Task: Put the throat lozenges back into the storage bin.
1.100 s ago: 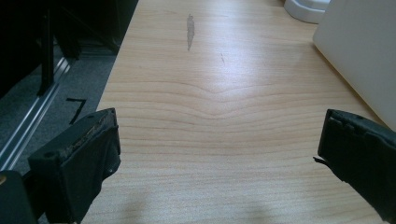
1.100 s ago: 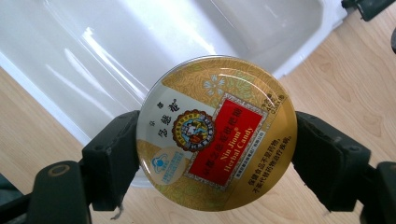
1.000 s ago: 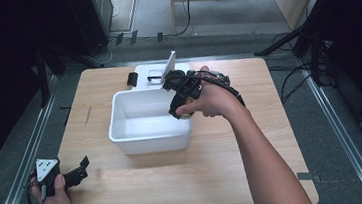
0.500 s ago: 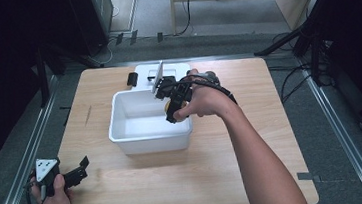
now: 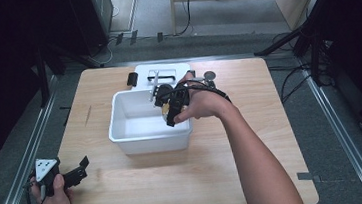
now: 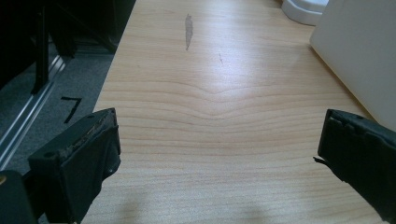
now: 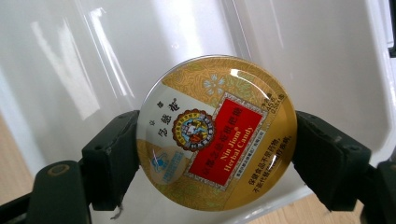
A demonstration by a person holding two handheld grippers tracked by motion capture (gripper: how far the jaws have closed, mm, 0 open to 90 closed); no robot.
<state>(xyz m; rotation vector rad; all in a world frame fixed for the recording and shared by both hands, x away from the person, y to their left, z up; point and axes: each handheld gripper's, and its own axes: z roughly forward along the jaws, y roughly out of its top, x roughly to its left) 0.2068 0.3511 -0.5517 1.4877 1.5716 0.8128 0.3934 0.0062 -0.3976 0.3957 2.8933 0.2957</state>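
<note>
Right gripper view: right gripper clamps candy tin, label legible; high view blurs it.

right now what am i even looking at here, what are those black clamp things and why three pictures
A person sits at a light wooden table and holds a hand-operated two-jaw black gripper in each hand; no robot arm is involved. The high view looks down from above the person's side. The other two pictures come from small cameras riding on each gripper, looking along its jaws.

The right gripper is shut on a round gold and red candy tin, labelled Nin Jiom Herbal Candy, and holds it over the open white plastic bin in the middle of the table. The left gripper rests near the table's near left corner, jaws wide open, holding nothing.

Behind the bin lie a flat white tray and a few small dark items, too small to identify.
</note>
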